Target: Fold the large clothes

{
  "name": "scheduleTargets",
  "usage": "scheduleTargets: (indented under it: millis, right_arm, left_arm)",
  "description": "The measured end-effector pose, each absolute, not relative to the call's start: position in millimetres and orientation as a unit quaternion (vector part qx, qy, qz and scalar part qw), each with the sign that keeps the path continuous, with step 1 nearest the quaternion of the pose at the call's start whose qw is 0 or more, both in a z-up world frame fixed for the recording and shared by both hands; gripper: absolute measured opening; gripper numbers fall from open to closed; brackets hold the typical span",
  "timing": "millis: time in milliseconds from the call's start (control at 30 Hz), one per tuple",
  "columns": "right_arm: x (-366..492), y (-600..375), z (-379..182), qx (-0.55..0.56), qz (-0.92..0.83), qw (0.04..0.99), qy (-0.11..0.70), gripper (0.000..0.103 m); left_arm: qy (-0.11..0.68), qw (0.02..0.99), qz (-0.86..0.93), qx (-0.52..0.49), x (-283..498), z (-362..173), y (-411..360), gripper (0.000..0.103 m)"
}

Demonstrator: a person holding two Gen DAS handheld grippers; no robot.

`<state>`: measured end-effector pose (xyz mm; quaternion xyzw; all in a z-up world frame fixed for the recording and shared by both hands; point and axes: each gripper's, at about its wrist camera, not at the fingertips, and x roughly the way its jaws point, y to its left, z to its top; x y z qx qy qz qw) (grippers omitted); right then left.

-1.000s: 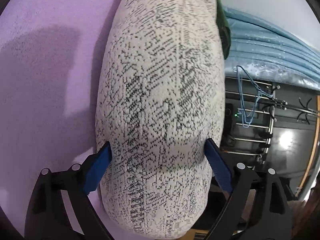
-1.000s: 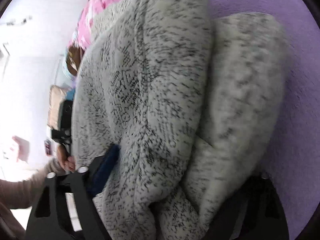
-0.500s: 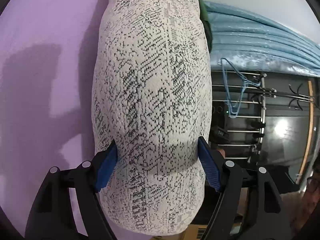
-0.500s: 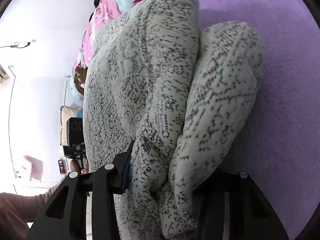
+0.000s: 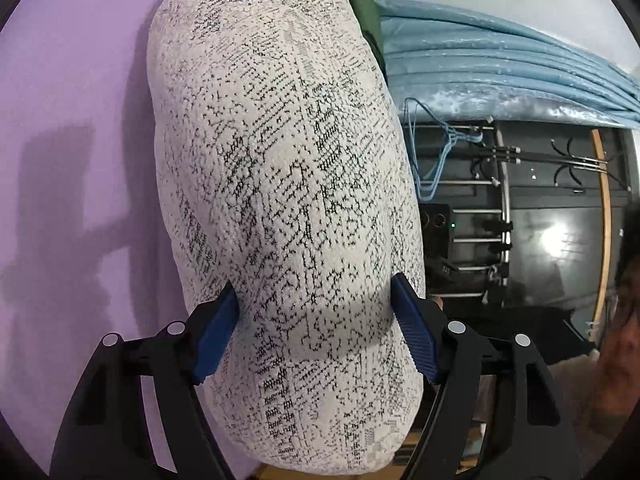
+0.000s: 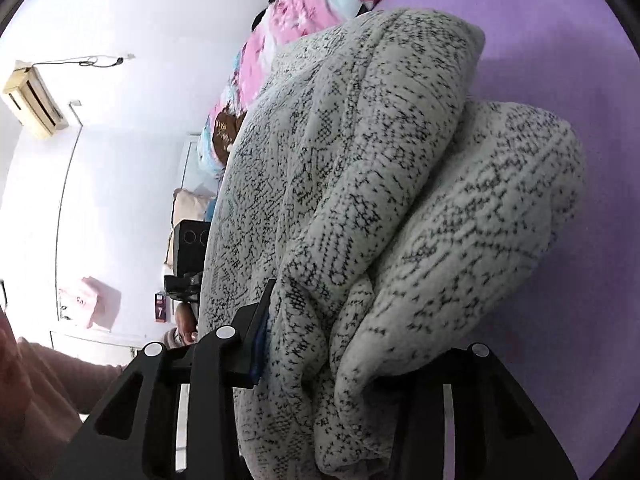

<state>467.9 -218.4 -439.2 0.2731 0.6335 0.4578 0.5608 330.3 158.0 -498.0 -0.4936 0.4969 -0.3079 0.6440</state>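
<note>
A thick white knit garment with black speckles (image 5: 280,160) is folded into a bulky bundle above the purple bed sheet (image 5: 76,80). My left gripper (image 5: 314,292) squeezes one end of it, and both blue pads (image 5: 216,332) dent the fabric. In the right wrist view the same garment (image 6: 360,160) shows as two stacked folds. My right gripper (image 6: 340,340) has its jaws closing on the other end. Its left finger (image 6: 260,320) presses into the knit, while the right finger is hidden under the lower fold.
A blue curtain (image 5: 500,64), a blue hanger (image 5: 432,160) and a metal rack (image 5: 500,220) lie beyond the bed edge. A person's head (image 5: 628,320) is at the right rim. A pink and blue quilt (image 6: 304,12) lies at the bed's far end, and a sleeve (image 6: 40,380) shows lower left.
Both grippers have closed further onto the bundle, squeezing it narrower. The bundle has come up off the purple sheet, and more of the room shows beyond it.
</note>
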Motion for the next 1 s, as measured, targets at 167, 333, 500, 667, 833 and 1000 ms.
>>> scheduleTargets:
  millis: [167,333,500,667,833,1000]
  right_arm:
    - [404.5,-200.6,-439.2,0.282,0.459,0.535,0.651,0.038]
    - [376.6,-188.6,-432.4,0.291,0.459,0.522,0.658,0.038]
    - [368.5,-178.8,-415.6,0.293,0.455,0.521,0.66,0.038]
    - [369.9,-161.8,-403.2,0.285,0.46,0.526,0.656,0.038]
    - [356.2,-148.3,-373.2,0.257,0.473,0.531,0.655,0.038]
    - [351.5,-112.4,-361.4,0.226,0.49,0.535,0.65,0.038]
  left_arm:
    - [0.517,0.633,-0.284,-0.502,271.8,-492.3,164.4,0.07]
    - [0.53,0.632,-0.271,-0.497,228.6,-479.6,171.0,0.07]
    - [0.535,0.628,-0.27,-0.496,202.8,-459.9,172.0,0.071]
    - [0.529,0.63,-0.272,-0.5,175.6,-433.8,172.2,0.071]
    - [0.52,0.635,-0.275,-0.501,143.9,-411.0,178.2,0.071]
    - [0.506,0.641,-0.272,-0.509,107.6,-403.9,199.0,0.071]
